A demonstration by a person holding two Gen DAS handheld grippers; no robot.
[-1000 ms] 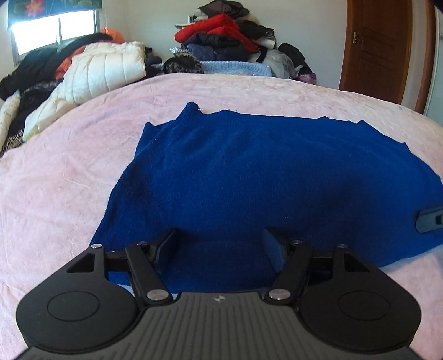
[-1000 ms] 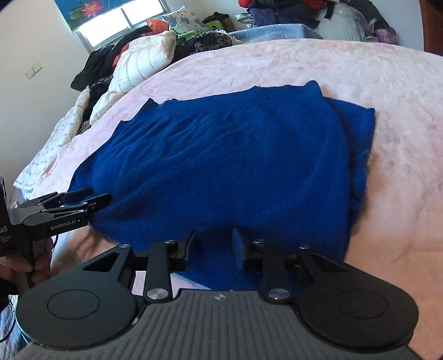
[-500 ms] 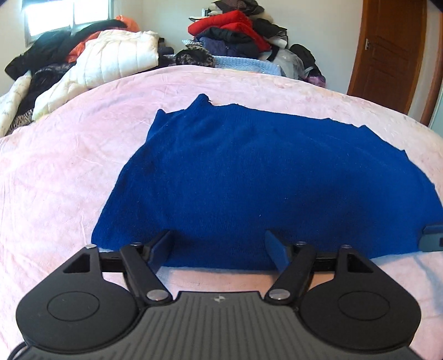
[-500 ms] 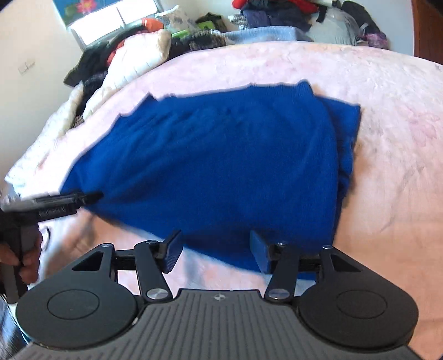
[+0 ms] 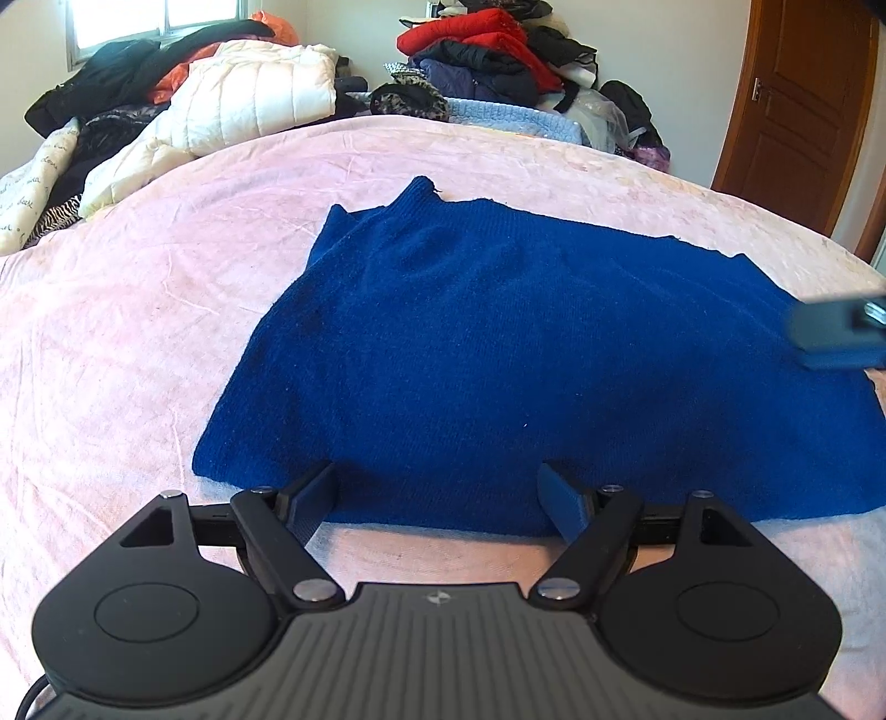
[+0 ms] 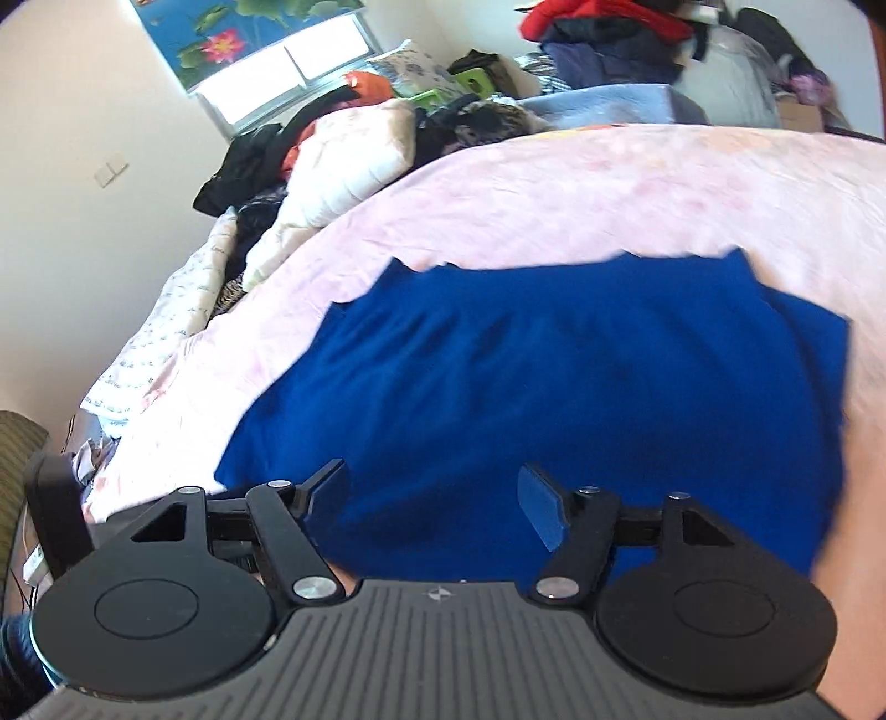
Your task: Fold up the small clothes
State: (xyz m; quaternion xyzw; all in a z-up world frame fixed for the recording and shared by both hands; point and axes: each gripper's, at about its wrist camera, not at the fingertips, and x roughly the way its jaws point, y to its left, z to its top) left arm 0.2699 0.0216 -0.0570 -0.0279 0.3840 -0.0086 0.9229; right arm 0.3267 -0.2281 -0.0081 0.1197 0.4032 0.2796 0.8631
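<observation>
The bed (image 5: 138, 310) carries a pink cover. The blue sweater (image 5: 526, 354) lies folded flat at its middle. Clothes (image 5: 482, 50) are piled beyond the bed's far edge. The left gripper (image 5: 440, 498) sits at the sweater's near hem, jaws opening, nothing clamped. The right gripper (image 6: 434, 501) hovers over the sweater's near edge, jaws opening, released.

Bare pink bedspread (image 5: 138, 310) left; clothes piles (image 5: 487, 61) behind.

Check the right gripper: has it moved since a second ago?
Yes. The right gripper, jaws opening and empty, has pulled back from the blue sweater toward its near edge.
</observation>
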